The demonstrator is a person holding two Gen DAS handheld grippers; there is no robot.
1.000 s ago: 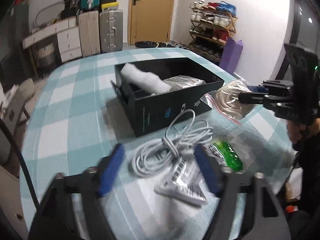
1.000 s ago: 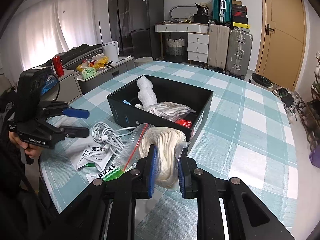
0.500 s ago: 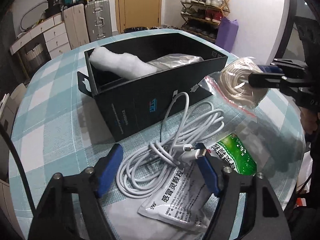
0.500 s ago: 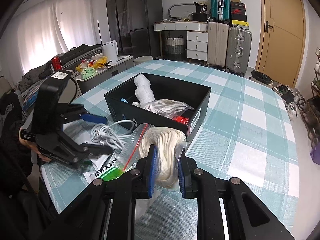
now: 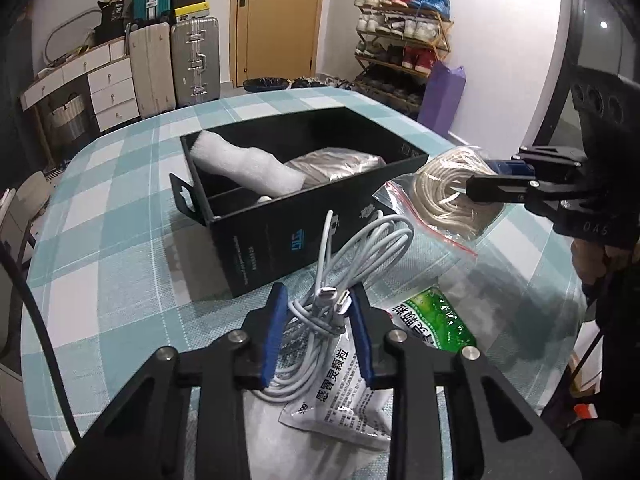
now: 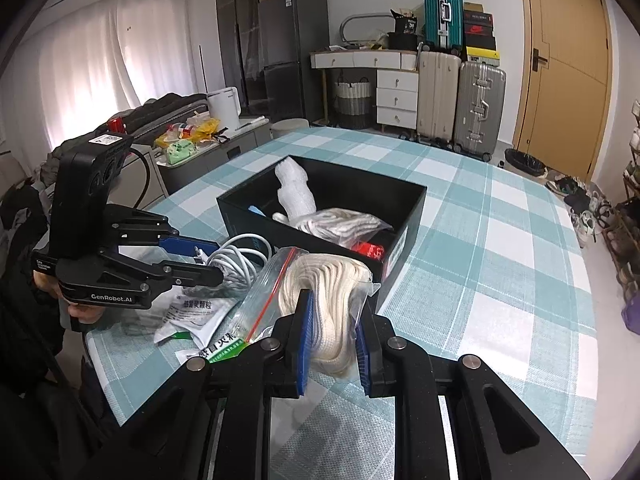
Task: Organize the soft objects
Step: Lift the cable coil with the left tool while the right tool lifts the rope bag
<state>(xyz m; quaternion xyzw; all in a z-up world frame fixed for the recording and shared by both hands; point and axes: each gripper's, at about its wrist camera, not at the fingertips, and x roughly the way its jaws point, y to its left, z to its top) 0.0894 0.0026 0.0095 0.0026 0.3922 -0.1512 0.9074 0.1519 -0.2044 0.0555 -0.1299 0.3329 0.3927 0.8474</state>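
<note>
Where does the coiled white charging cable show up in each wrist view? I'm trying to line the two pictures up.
Left wrist view: the white charging cable sits low centre, bunched between the left gripper blue fingers, in front of the black box.
Right wrist view: the cable is left of centre, at the tips of the left gripper, beside the bagged rope.
Shared landmark: the black box, behind the cable in both.
</note>
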